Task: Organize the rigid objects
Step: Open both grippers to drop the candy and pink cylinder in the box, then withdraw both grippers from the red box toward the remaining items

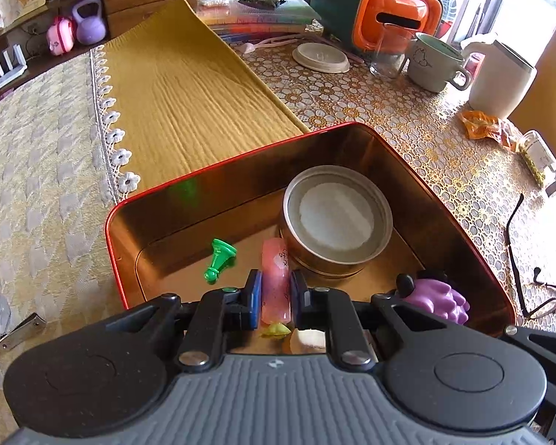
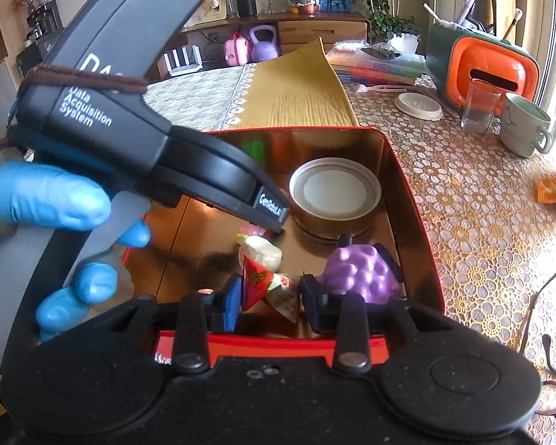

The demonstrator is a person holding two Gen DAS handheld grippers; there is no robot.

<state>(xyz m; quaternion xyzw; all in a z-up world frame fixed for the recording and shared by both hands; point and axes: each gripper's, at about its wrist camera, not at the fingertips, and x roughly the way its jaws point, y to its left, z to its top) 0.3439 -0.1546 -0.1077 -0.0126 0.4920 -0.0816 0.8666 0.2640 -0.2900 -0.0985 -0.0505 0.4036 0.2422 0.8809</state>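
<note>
Your left gripper (image 1: 275, 294) is clamped on a pink tube (image 1: 276, 282), both blue pads pressed to its sides, inside the red-rimmed tin box (image 1: 218, 165). The tube's long axis runs along the fingers, its far end pointing toward the round tin (image 1: 337, 218) and stopping just short of it. The round tin sits upright at the box's far side, near the right wall, open face up.

Left of the tube, a green pawn (image 1: 219, 259) lies on its side on the box floor, base toward the far wall, head toward you. A purple grape cluster toy (image 2: 363, 270) rests against the box's right wall, stem end toward the round tin.

Your right gripper (image 2: 270, 298) stands narrow over the box's near edge, jaws bracketing a red-and-white wrapped piece (image 2: 267, 289); the left pad touches it, but whether the right pad makes contact cannot be told. The piece lies tilted, its point toward the near wall. Your gloved left hand (image 2: 55, 200) grips the other tool's handle, left of the box
</note>
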